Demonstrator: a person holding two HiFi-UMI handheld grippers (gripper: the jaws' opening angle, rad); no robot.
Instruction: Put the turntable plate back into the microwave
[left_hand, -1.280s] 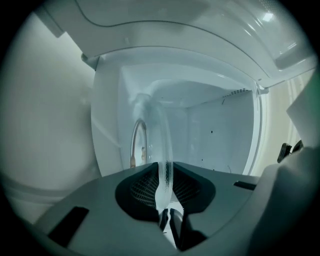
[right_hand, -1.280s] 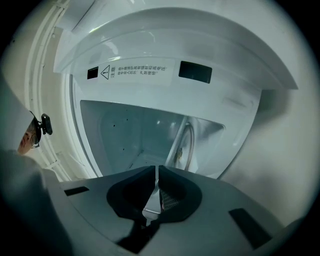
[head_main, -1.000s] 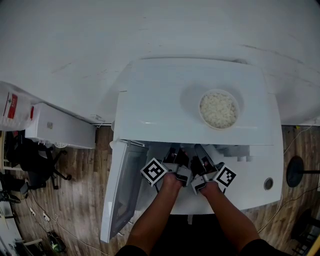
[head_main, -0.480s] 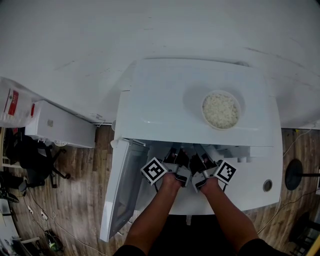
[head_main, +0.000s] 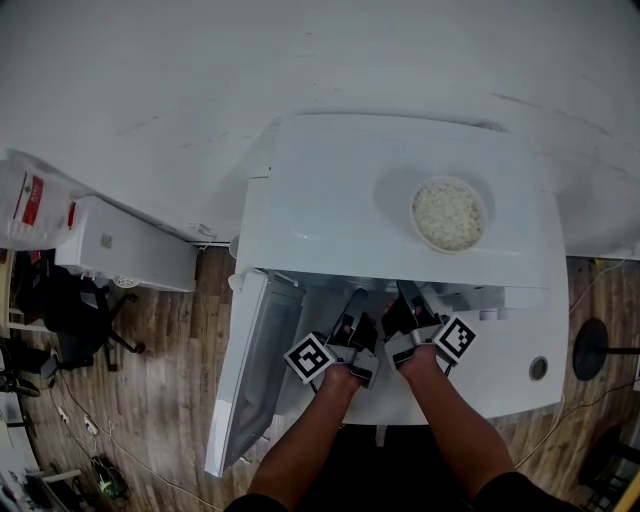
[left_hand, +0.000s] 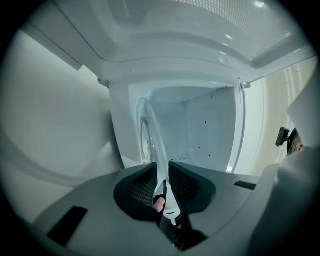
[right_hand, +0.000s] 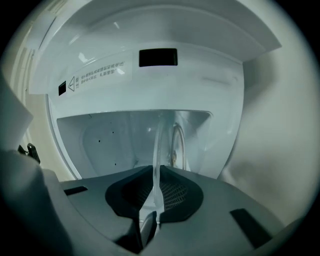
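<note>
Turntable plate (left_hand: 152, 135): glass, partly inside open microwave (head_main: 330, 210), 6 o'clock side. Left gripper (left_hand: 161, 167): jaws opening, plate rim between. Right gripper (right_hand: 156, 172): clamped on rim. Rice bowl (head_main: 448, 214): microwave top, 2 o'clock

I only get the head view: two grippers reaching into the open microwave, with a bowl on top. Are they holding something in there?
Observer: Yes. The right gripper is clamped on the rim of a clear glass turntable plate.
Operator: And the left one?
Observer: The left gripper has the same rim between its jaws, but they are opening.
Operator: Is the plate inside?
Observer: It reaches into the microwave cavity; whether it is seated, no view shows.
</note>
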